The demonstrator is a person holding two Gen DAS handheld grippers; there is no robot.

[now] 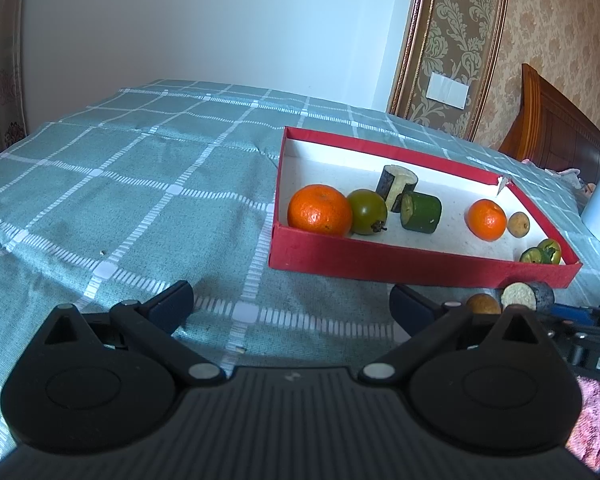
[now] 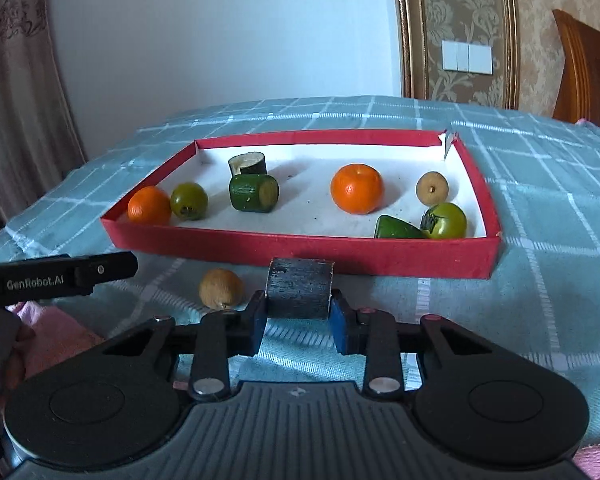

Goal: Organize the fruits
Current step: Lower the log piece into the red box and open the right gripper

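The right gripper (image 2: 298, 314) was clamped on a dark, cylindrical cut piece of sugarcane (image 2: 299, 288) lying on the teal checked cloth (image 2: 520, 288), just in front of the near wall of the shallow red cardboard box (image 2: 300, 250). A small brown round fruit (image 2: 221, 289) lay to its left. The left gripper (image 1: 292, 304) hovered over the cloth, jaws wide apart and empty. Oranges, green fruits and cut green pieces sat inside the box.

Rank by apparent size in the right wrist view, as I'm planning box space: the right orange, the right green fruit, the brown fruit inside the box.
1. Right orange, clearly largest.
2. Right green fruit, though it sits nearer the camera, which flatters it.
3. Brown fruit in the box, smallest.
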